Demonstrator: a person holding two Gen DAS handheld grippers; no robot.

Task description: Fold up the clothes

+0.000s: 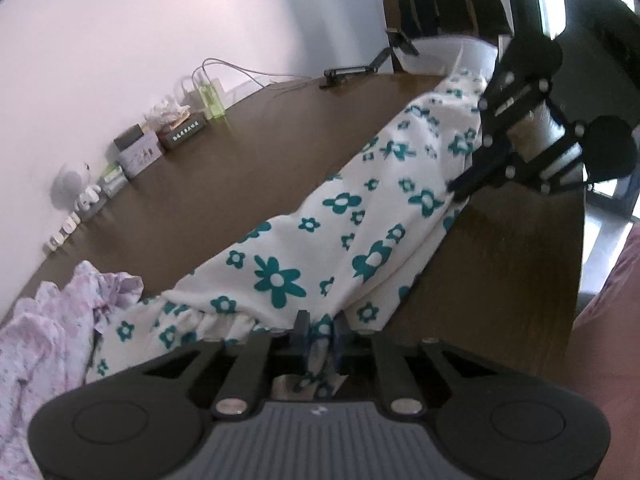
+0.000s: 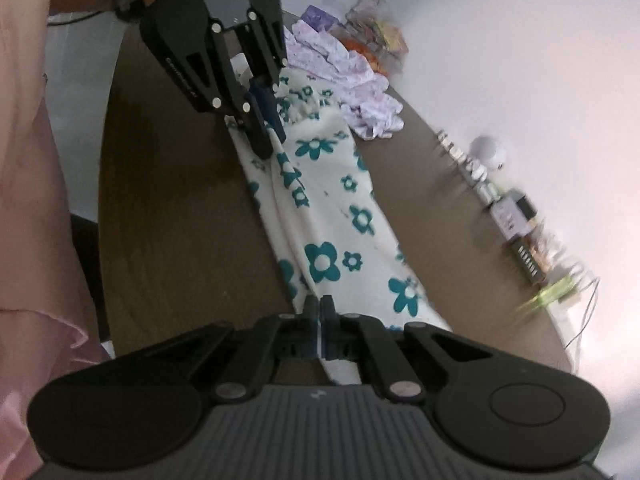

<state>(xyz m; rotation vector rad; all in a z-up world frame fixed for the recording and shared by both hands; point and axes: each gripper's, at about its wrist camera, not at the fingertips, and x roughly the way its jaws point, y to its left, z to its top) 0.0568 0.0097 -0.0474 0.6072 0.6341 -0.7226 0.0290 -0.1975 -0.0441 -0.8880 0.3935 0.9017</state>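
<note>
A white garment with teal flowers [image 1: 340, 220] lies stretched in a long band across the brown table [image 1: 240, 160]. At the bottom of the left wrist view my left gripper [image 1: 320, 330] is shut on the gathered end of it, with cloth showing between the pads. The right gripper [image 1: 460, 192] holds the far end. In the right wrist view my right gripper [image 2: 319, 312] is shut on the near edge of the floral garment [image 2: 332, 216]. The left gripper [image 2: 270, 140] pinches the far end, near the table's [image 2: 180, 220] front edge.
A crumpled lilac-print garment [image 1: 48, 340] [image 2: 360, 92] lies beside the left end. Small boxes, a green bottle [image 1: 212, 100] and a white round object [image 1: 70, 188] line the wall. A phone stand [image 1: 348, 72] sits at the far corner. A pink sleeve [image 2: 24, 160] borders the table.
</note>
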